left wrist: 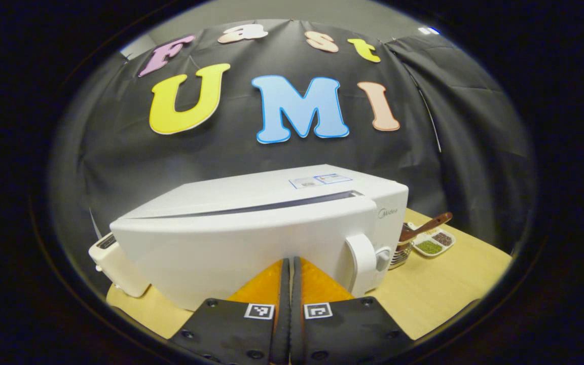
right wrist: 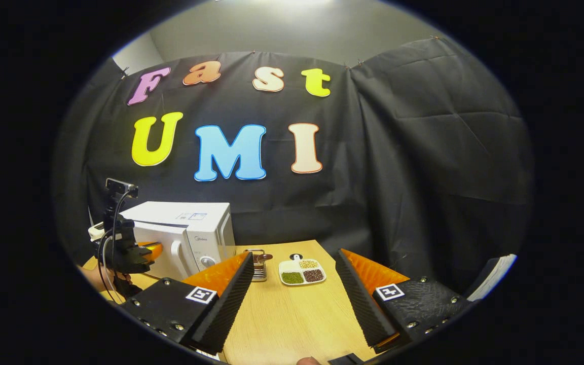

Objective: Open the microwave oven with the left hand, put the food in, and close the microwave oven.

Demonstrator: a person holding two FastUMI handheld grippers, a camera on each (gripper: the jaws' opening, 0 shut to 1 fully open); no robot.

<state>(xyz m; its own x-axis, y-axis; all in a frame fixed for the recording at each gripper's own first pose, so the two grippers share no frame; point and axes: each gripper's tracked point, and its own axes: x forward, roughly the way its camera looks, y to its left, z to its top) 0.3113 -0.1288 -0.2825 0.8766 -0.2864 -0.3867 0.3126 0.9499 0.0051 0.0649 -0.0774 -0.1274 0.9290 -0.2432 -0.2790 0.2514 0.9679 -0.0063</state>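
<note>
1. The white microwave oven (left wrist: 251, 238) stands on the wooden counter (left wrist: 439, 289), its door closed, with the handle (left wrist: 362, 261) and a round knob (left wrist: 383, 257) at its right end in the left gripper view.
2. The left hand-held gripper (left wrist: 290, 263) sits just in front of the door's lower edge, fingers pressed together with nothing between them; whether the tips touch the door cannot be told.
3. In the right gripper view, the right hand-held gripper (right wrist: 292, 276) hangs above the counter (right wrist: 292, 324), well apart from the microwave oven (right wrist: 183, 235) at far left, jaws wide and empty.
4. A white divided tray (right wrist: 302, 271) lies near the far edge, with green, dark and pale grains in separate compartments.
5. A small metal holder (right wrist: 258, 268) stands between tray and oven; its contents are too small to tell.
</note>
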